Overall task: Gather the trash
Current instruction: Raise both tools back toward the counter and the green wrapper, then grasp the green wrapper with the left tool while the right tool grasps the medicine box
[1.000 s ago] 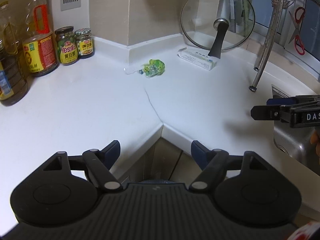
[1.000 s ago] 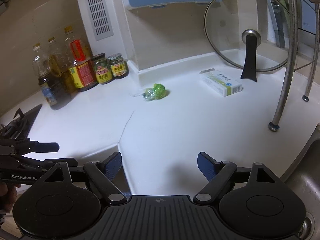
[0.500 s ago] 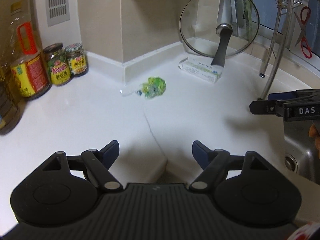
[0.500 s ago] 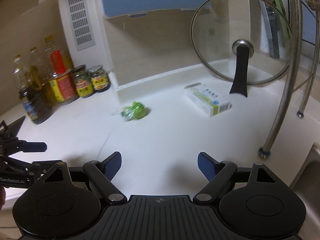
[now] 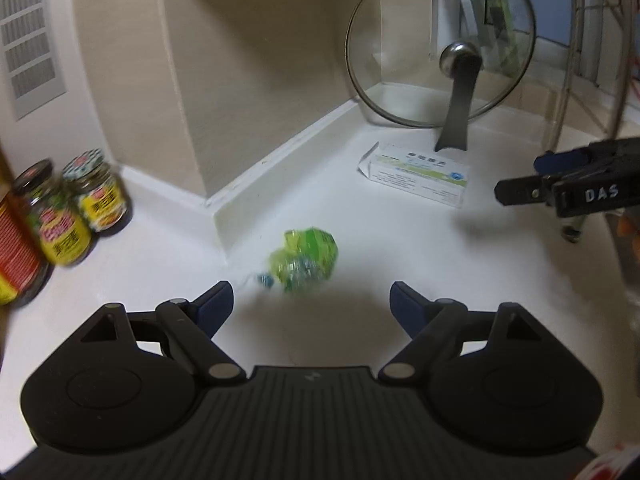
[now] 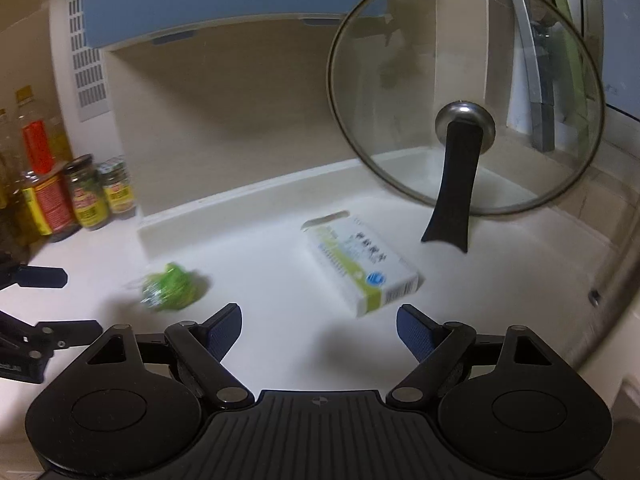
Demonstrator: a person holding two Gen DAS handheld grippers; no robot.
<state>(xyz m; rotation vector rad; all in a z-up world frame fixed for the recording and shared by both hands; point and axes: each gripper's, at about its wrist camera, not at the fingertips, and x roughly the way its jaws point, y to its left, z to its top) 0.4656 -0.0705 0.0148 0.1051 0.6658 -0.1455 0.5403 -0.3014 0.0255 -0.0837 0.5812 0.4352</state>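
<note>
A crumpled green wrapper (image 5: 305, 259) lies on the white counter, just ahead of my open, empty left gripper (image 5: 311, 307). It also shows in the right wrist view (image 6: 171, 287), to the left. A small white and green carton (image 6: 360, 261) lies flat just ahead of my open, empty right gripper (image 6: 319, 330). The carton shows in the left wrist view (image 5: 416, 178) further back on the right. The right gripper enters the left wrist view from the right (image 5: 520, 190). The left gripper shows at the left edge of the right wrist view (image 6: 36, 304).
A glass pot lid (image 6: 464, 92) leans upright against the back wall behind the carton. Jars (image 5: 96, 192) and oil bottles (image 6: 36, 184) stand at the left. A metal rack leg (image 5: 572, 232) stands at the right. The wall corner (image 5: 212, 208) juts out behind the wrapper.
Both grippers have moved forward over the counter. The wrapper is now close before the left gripper and the carton close before the right one. Both stay open.
</note>
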